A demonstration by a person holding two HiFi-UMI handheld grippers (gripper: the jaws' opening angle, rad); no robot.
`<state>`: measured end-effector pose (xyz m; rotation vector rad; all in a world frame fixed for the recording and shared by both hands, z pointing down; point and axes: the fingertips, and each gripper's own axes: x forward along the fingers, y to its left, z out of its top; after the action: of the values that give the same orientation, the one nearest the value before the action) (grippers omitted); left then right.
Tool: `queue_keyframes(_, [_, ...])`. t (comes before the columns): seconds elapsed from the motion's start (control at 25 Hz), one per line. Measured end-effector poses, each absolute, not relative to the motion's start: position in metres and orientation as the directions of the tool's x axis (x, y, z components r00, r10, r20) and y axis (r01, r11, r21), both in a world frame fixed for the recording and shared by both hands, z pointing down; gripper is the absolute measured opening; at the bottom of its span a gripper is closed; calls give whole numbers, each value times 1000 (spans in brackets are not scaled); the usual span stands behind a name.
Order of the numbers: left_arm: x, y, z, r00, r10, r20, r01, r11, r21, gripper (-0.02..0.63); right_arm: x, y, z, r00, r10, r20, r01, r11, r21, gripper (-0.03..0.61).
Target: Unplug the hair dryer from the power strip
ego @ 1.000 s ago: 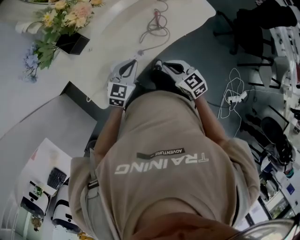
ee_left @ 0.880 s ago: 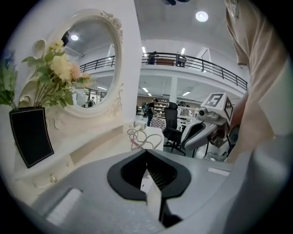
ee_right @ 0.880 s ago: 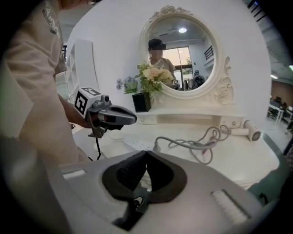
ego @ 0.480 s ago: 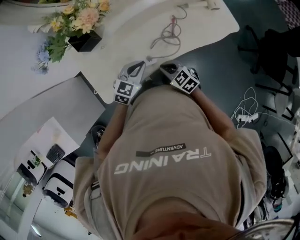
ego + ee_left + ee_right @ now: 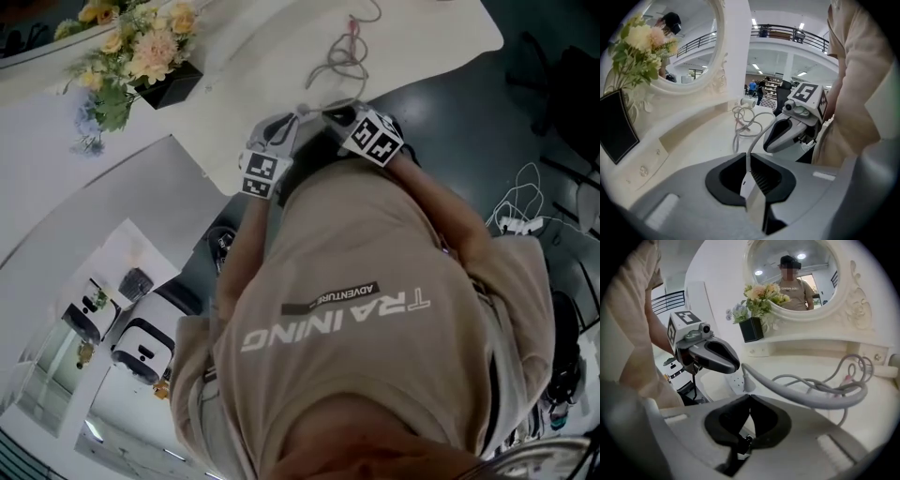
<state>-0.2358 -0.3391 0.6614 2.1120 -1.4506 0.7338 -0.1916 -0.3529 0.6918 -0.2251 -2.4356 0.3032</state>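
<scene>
My left gripper (image 5: pixel 750 159) is clamped on the pale plug (image 5: pixel 756 199). It sits wedged between the jaws, with the grey cord (image 5: pixel 811 392) leaving past their tips. My right gripper (image 5: pixel 750 398) has its jaws together on nothing, and the cord crosses just beyond them. Both are at the near edge of the table (image 5: pixel 253 56), close beside each other.

The strip (image 5: pixel 732 378) lies at that same near edge, right under the tip of the left gripper. No view shows me whether the prongs are seated in it or just out.

What worries me from here:
- Nothing holds the strip down. If the prongs are in and I pull, I expect the strip to lift with the plug or slide off the near edge.
- A pull off the socket's line would likely bind or bend the prongs, so the draw should be straight.
- The cord runs on to a loose coil (image 5: pixel 342 61) in the middle of the table. A long haul could tighten that coil and tug what I take for the dryer (image 5: pixel 748 102) at the far end.
- The right gripper is near the cord and could foul it.

The plug's long axis lies along the left jaws. Its broad end faces the gripper body, and its cord end points away toward the far edge of the table.
</scene>
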Motion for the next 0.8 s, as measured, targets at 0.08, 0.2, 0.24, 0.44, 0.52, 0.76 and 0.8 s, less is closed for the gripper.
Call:
queue_keyframes(0.08, [-234,-342,662,318,-672,669,-924,-377,61,40,-198,-354,691,-775,239,585,51,947,-319,4])
queue_keyframes(0.2, [-233,-349,664,343,-647,681,-902,-429,47,89,-205,-352,691,-760,229,608,38,950,-311,3])
queue_keyframes(0.24, [-232,-349,665,354,-636,685,-894,-446,48,89,-206,-349,692,-754,223,618,38,954,-298,3])
queue_keyframes(0.44, [-225,-356,671,416,-590,692,-841,-539,46,89,-213,-342,700,-740,202,642,26,962,-273,5])
queue_keyframes(0.52, [-222,-358,673,427,-577,696,-828,-559,45,89,-214,-338,703,-738,199,645,18,961,-276,4])
queue_keyframes(0.76, [-224,-361,679,420,-574,703,-804,-595,-6,50,-215,-339,705,-739,167,652,11,972,-237,3])
queue_keyframes(0.8, [-223,-362,678,419,-577,701,-796,-604,-21,49,-216,-341,706,-743,164,649,4,971,-241,3])
